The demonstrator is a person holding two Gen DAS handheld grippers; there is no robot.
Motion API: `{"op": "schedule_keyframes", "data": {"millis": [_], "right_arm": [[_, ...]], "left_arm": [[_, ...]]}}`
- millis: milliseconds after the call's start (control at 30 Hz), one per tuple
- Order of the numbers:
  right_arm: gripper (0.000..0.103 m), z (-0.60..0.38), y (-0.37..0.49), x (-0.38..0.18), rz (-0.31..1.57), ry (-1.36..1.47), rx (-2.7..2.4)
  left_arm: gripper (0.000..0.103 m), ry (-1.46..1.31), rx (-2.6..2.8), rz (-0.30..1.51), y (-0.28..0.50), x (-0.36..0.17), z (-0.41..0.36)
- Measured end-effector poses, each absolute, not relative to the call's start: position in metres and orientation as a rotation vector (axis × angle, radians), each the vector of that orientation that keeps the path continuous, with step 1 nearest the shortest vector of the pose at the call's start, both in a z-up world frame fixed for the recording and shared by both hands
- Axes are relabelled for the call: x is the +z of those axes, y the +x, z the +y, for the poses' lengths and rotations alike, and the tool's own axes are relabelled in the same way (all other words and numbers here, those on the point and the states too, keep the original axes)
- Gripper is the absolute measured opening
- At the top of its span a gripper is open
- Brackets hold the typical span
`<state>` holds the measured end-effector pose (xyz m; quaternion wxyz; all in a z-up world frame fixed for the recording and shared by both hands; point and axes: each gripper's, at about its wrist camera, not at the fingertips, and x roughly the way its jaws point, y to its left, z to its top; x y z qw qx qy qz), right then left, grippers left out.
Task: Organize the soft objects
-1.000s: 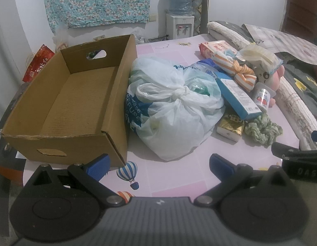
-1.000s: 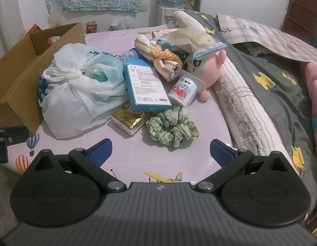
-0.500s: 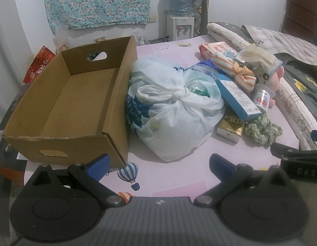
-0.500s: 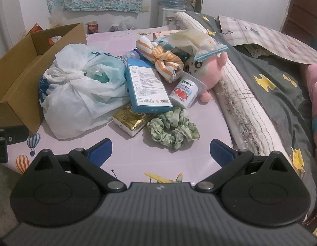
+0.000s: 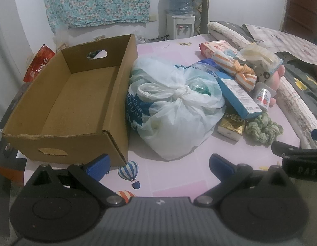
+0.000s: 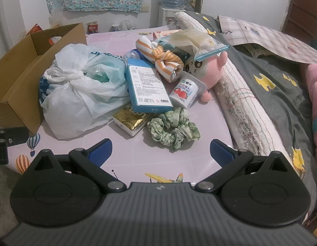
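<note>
An empty cardboard box stands on the pink table at the left. Beside it lies a knotted white plastic bag. A green scrunchie rests just ahead of my right gripper, which is open and holds nothing. Behind it sit a striped orange cloth bundle and a pink plush toy under a zip bag. My left gripper hangs open over the table's front edge, between the box's corner and the bag.
A blue carton, a gold packet, a yogurt cup and a wipes pack lie among the soft things. Rolled blankets and grey bedding border the right. The other gripper's body shows at the far right.
Both grippers have drawn slightly closer to the pile, so the objects look a little larger. Nothing on the table has moved, and both grippers stay open.
</note>
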<state>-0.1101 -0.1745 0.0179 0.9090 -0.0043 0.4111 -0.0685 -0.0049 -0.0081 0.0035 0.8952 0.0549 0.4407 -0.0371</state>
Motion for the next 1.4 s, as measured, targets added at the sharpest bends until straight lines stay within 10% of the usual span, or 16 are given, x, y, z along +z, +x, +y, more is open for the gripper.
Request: {"op": "schedule_keyframes", "data": {"millis": [933, 1400], "right_arm": [[0.098, -0.281, -0.122, 0.011, 0.545, 0.288, -0.224], [0.038, -0.316, -0.07, -0.021, 0.564, 0.482, -0.077]], "left_arm": [[0.097, -0.041, -0.488, 0.813, 0.047, 0.014, -0.078], [0.043, 0.048, -0.483, 0.983, 0.104, -0.024, -0.136]]}}
